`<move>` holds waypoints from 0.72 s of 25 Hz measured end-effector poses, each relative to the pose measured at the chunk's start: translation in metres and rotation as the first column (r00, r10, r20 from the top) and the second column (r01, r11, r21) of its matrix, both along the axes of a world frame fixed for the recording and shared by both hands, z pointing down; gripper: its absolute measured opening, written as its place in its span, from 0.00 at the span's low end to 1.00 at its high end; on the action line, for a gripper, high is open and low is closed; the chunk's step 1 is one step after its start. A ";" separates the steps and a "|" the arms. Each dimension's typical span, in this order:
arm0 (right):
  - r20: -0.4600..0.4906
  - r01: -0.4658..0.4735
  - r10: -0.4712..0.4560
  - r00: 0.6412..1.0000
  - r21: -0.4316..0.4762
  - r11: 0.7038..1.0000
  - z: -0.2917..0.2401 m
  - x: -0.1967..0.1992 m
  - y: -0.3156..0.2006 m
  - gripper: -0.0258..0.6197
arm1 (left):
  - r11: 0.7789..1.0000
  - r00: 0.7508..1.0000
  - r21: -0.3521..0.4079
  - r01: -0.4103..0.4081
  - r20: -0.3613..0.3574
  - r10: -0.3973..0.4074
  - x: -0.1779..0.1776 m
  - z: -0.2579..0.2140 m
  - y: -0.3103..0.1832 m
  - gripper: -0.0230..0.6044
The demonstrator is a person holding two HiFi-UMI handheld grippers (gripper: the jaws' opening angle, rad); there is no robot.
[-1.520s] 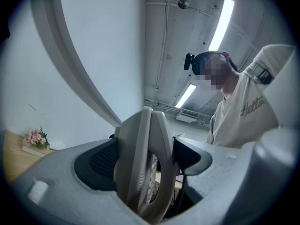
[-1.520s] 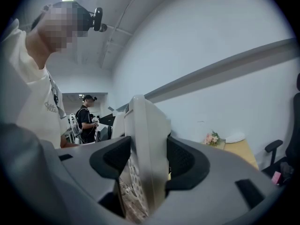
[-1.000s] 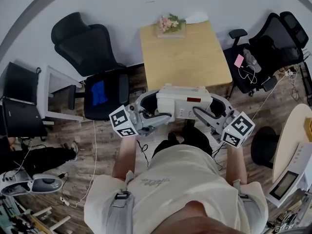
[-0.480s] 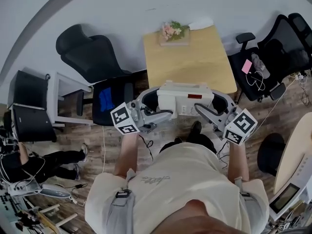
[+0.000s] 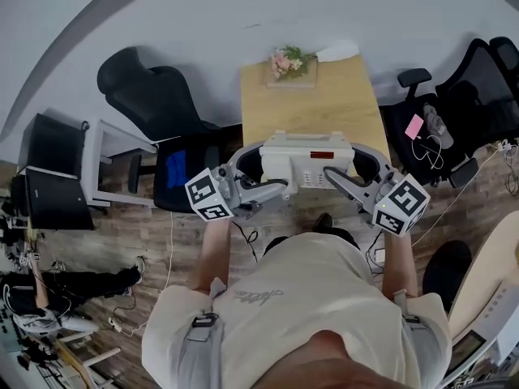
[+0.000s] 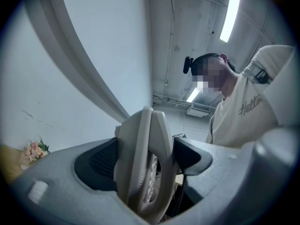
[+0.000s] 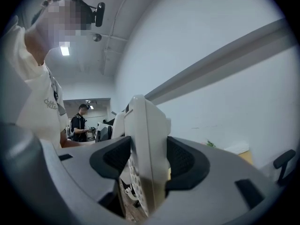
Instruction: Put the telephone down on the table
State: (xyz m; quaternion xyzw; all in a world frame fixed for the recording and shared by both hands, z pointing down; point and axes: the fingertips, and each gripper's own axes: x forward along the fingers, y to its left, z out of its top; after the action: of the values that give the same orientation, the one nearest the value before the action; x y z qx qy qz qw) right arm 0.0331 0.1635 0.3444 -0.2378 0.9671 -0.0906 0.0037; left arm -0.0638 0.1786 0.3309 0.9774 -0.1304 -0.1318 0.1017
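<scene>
A white desk telephone (image 5: 306, 161) with a small red display hangs in the air between both grippers, over the near edge of a light wooden table (image 5: 308, 104). My left gripper (image 5: 261, 180) is shut on its left end, and the phone's edge (image 6: 145, 163) fills the gap between the black pads. My right gripper (image 5: 340, 177) is shut on the right end, where the phone's side (image 7: 143, 158) sits pinched between the pads. Keypad holes show on the phone's face in both gripper views.
A flower arrangement (image 5: 287, 60) and a white object (image 5: 336, 51) lie at the table's far edge. Black office chairs stand left (image 5: 154, 100) and right (image 5: 470, 79) of the table. A blue cloth (image 5: 176, 168) lies on a chair seat. A black case (image 5: 49, 177) stands at far left.
The telephone and both grippers have moved forward toward the table, which now sits closer under the phone. The grip on both ends is unchanged.
</scene>
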 end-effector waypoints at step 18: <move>0.007 0.120 -0.120 0.993 -0.104 0.987 0.022 0.019 -0.089 0.40 | 0.988 0.992 -0.090 0.122 -0.007 -0.123 0.020 0.017 -0.079 0.62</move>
State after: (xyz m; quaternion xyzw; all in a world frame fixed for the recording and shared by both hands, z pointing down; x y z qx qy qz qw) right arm 0.0519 0.0745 0.3669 -0.1791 0.9736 -0.1409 -0.0138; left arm -0.0438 0.0995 0.3478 0.9611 -0.1955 -0.1378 0.1379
